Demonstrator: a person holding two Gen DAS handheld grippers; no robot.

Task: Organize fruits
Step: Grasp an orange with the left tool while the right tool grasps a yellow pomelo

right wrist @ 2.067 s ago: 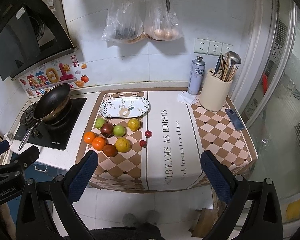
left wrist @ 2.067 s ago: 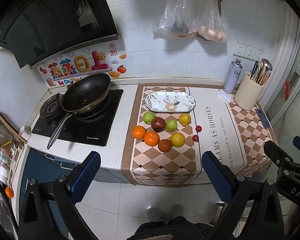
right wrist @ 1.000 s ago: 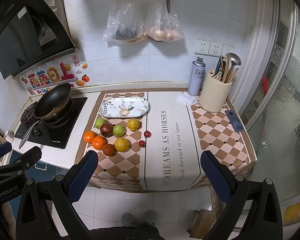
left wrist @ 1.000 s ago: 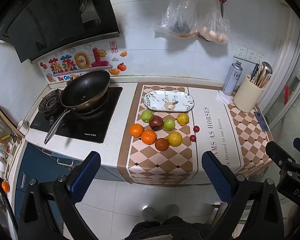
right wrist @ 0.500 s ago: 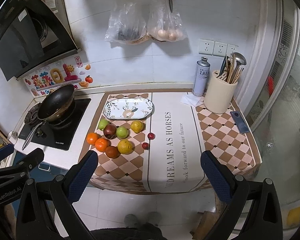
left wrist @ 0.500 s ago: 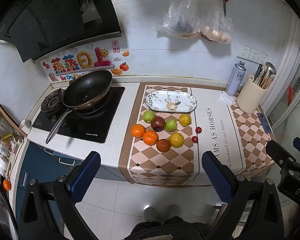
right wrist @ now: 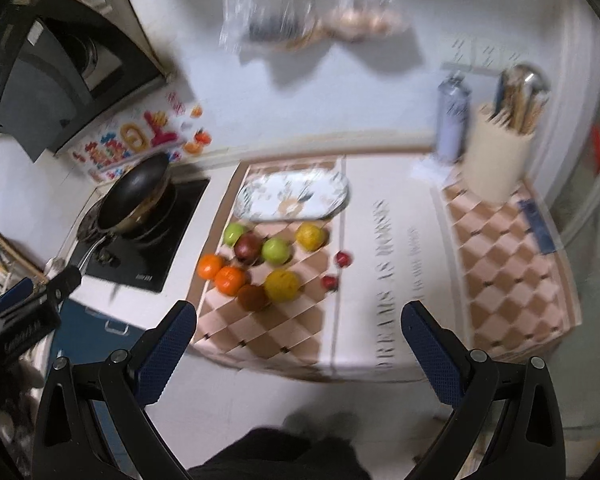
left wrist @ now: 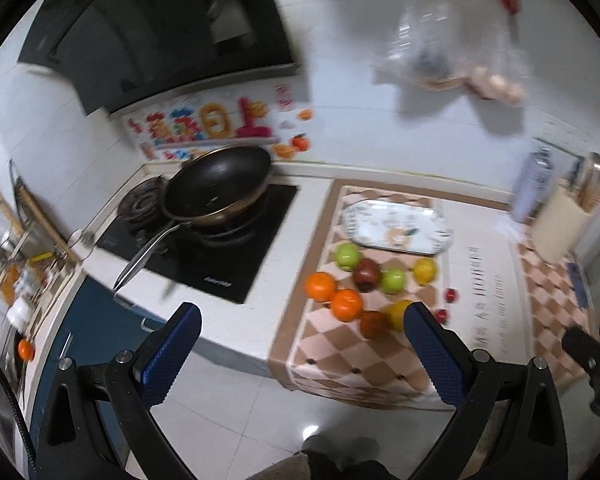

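Several fruits lie in a cluster on the checked mat: two green apples (left wrist: pixel 347 256), a dark red apple (left wrist: pixel 367 274), two oranges (left wrist: pixel 320 286), a yellow lemon (left wrist: pixel 425 270), a brown fruit (left wrist: pixel 373 324) and two small red fruits (left wrist: pixel 451 295). Behind them sits an empty patterned plate (left wrist: pixel 396 227). The cluster also shows in the right wrist view (right wrist: pixel 260 264), with the plate (right wrist: pixel 292 196) behind. My left gripper (left wrist: pixel 302 344) and right gripper (right wrist: pixel 298 344) are both open and empty, held above the floor in front of the counter.
A black pan (left wrist: pixel 216 186) sits on the stove at the left. A spray can (right wrist: pixel 452 116) and a utensil holder (right wrist: pixel 496 160) stand at the back right. Plastic bags (left wrist: pixel 452 56) hang on the wall. The counter edge (left wrist: pixel 236 350) is just ahead.
Both grippers have moved forward and down toward the counter, so the fruits appear larger. Both views are now motion-blurred. The fruits have not moved.
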